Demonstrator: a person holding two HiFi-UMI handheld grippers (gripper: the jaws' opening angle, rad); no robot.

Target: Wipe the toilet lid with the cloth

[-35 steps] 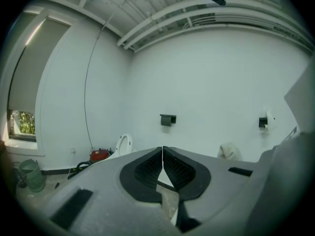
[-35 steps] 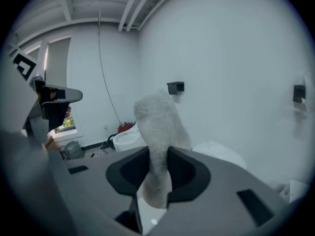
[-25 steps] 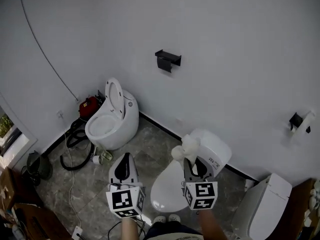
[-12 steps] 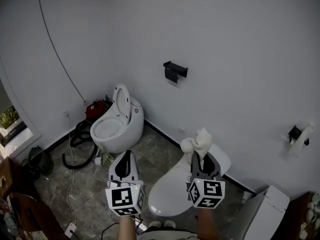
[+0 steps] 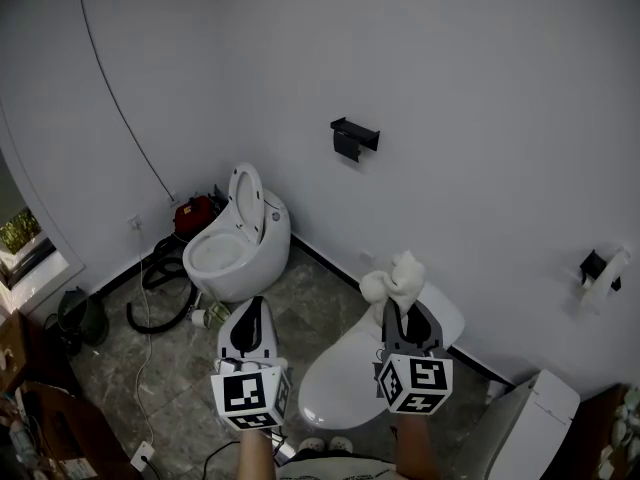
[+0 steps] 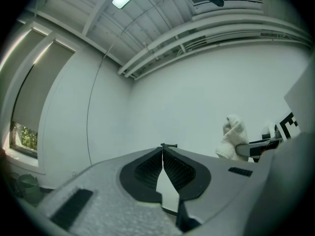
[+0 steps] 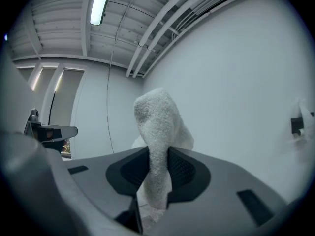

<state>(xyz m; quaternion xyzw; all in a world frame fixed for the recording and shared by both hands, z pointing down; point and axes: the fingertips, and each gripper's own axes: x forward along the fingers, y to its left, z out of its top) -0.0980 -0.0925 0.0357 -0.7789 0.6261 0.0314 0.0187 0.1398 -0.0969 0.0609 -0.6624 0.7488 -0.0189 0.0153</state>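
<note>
One cloth, white and nubbly, is pinched in my right gripper. Both jaws are clamped on its middle, a rounded wad stands up past the tips, and a tail hangs back between the pads. It is up in the air in front of the pale wall. The toilet lid, closed and glossy, lies below and just left of that gripper, and the cloth is clear of it.

My left gripper is pressed closed with nothing in it, its two pads meeting along one line. It sits level with the right one, well apart, over the grey stone floor.

I count two toilets. One is under my right tool, and the other toilet, beyond my left tool, has its lid raised. Another white fixture stands at the far right. Two black wall fittings hang ahead, one high and one to my right.

The floor between the toilets is open. The wall closes in just past the cloth. A black hose and a red box crowd the far left corner.
</note>
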